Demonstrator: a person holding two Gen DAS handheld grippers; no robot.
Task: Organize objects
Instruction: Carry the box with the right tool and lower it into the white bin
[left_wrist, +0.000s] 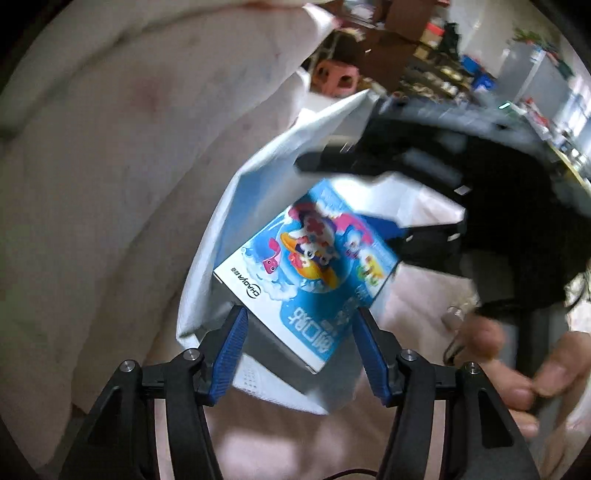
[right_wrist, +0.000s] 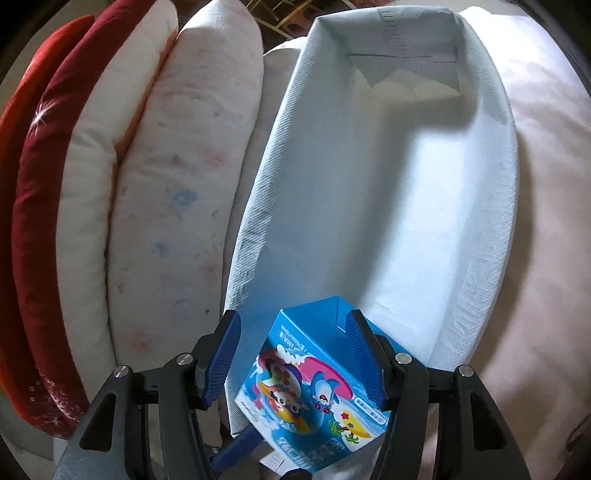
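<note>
Our left claw (left_wrist: 299, 343) sits at the bottom of the left view with its blue pads spread wide. The blue box (left_wrist: 314, 269) with cartoon animals on it lies between the pads. We cannot tell if either pad touches it. The box is tilted and sits at the mouth of the white bag (left_wrist: 221, 258) in the middle of the frame.

Our right claw (right_wrist: 291, 354) is at the bottom of the right view, and it is spread wide too. The same blue box (right_wrist: 314, 402) is between its pads, close to the right pad (right_wrist: 364, 354). We cannot tell if the pad presses on it. In the left view the right claw is the big black blur on the right of the frame, with a hand (left_wrist: 517, 365) under it at the lower right.

The white bag (right_wrist: 369, 184) stretches up the middle of the right view, open and deep. It lies on a soft pale pink bed cover (right_wrist: 546, 221). White pillows (right_wrist: 177, 184) and a red cushion (right_wrist: 37, 184) are stacked on the left of the frame. Shelves (left_wrist: 443, 66) full of blurry things show at the upper right of the left view.
</note>
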